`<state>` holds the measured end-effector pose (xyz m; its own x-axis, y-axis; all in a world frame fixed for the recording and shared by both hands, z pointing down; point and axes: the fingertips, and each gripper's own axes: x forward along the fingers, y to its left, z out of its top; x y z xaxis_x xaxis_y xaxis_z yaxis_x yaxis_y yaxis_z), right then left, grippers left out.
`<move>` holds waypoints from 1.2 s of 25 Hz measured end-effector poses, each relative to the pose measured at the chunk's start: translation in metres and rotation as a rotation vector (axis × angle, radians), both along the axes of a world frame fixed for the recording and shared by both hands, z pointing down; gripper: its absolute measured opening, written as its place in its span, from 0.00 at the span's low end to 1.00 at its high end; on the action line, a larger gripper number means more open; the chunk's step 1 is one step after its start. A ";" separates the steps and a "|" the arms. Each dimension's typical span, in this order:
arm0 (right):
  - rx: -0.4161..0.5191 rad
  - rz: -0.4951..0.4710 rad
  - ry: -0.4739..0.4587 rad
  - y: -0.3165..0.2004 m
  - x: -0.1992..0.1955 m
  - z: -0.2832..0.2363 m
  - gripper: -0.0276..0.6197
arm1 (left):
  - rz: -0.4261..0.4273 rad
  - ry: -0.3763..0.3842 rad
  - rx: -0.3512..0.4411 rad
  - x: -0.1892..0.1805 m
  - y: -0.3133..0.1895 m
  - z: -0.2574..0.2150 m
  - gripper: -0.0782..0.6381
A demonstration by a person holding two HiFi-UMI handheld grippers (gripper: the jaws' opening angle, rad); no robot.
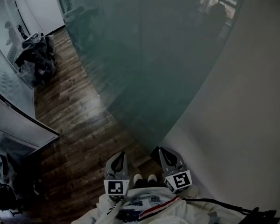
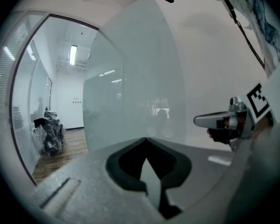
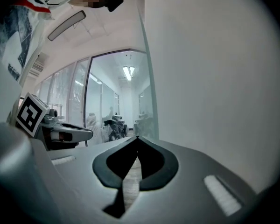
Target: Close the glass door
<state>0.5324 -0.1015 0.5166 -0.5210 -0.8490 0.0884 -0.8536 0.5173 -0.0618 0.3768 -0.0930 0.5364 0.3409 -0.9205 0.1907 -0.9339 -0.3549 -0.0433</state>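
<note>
**Q:** Door first, where is it?
**A:** The glass door (image 1: 154, 55) fills the upper middle of the head view. It is tinted and runs away from me along the white wall (image 1: 252, 106) on my right. Its near bottom corner meets the wood floor (image 1: 74, 125) just ahead of my right gripper (image 1: 162, 150). In the right gripper view it is nearly edge-on, a thin strip against that wall.

**Q:** Room to move?
**A:** The wall is close on the right. Left of the door there's an open strip of floor, shut in on the far left by a glass partition (image 1: 14, 106). A dark pile of stuff (image 1: 35, 55) sits at the far end of that strip, well apart from me.

**Q:** Grippers?
**A:** Both have their tips pressed together with nothing between them. My left gripper (image 1: 122, 154) is level with the right, and my shoes (image 1: 144, 179) are between them. Both point toward the door's near end.

**Q:** Any contact with the glass?
**A:** None that I can see. In the left gripper view the pane stands ahead of the closed tips. The right gripper is the nearer one, close to the door's edge and just beside the wall.
</note>
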 end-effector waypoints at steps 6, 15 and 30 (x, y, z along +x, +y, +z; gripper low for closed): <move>-0.017 0.052 -0.002 0.005 0.004 0.007 0.05 | 0.054 -0.005 0.008 0.001 -0.005 -0.001 0.11; -0.035 0.102 -0.010 0.014 0.023 0.016 0.05 | 0.068 0.021 -0.008 0.007 0.004 0.011 0.11; -0.158 -0.010 0.055 -0.068 0.045 0.080 0.06 | -0.102 -0.017 0.005 0.017 -0.003 -0.002 0.11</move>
